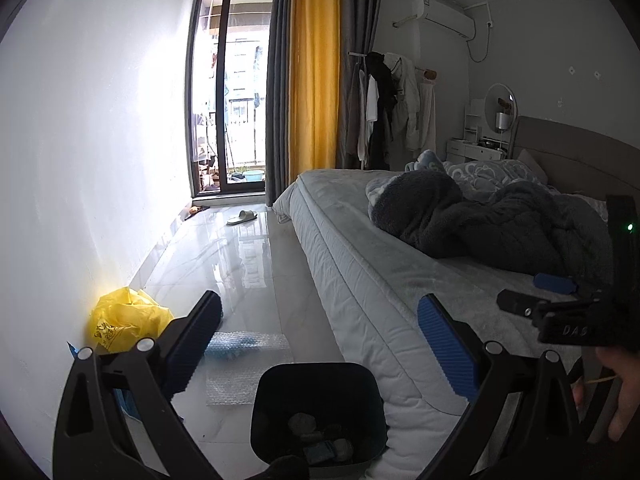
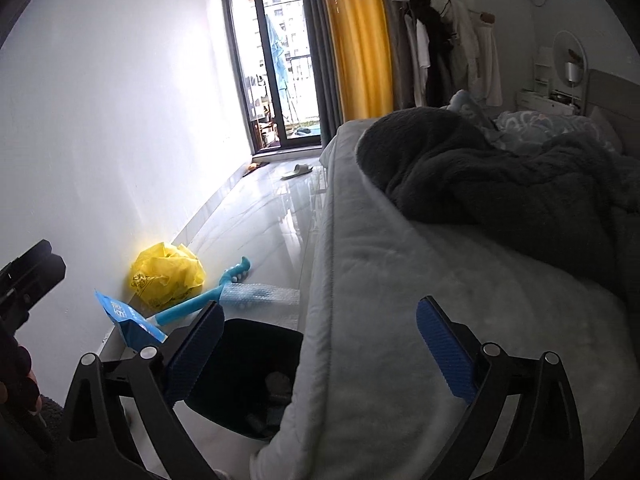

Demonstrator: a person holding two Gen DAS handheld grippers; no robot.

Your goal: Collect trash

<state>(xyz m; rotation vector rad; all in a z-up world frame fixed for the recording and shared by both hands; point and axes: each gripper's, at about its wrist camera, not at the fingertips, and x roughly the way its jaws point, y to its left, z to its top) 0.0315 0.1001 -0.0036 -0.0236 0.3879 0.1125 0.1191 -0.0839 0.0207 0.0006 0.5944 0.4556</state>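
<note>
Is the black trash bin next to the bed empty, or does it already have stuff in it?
Not empty. The black trash bin stands upright beside the bed, and the left wrist view looks down on several crumpled grey pieces at its bottom.

- A home bedroom — an unmade bed (image 1: 360, 264) with a rumpled dark blanket (image 1: 480, 220).
- Clothes rack (image 1: 392, 100), yellow curtain (image 1: 312, 80), balcony door (image 1: 236, 92), vanity mirror (image 1: 500, 104).

Empty wide jaws over bed (image 2: 400, 280)
</note>
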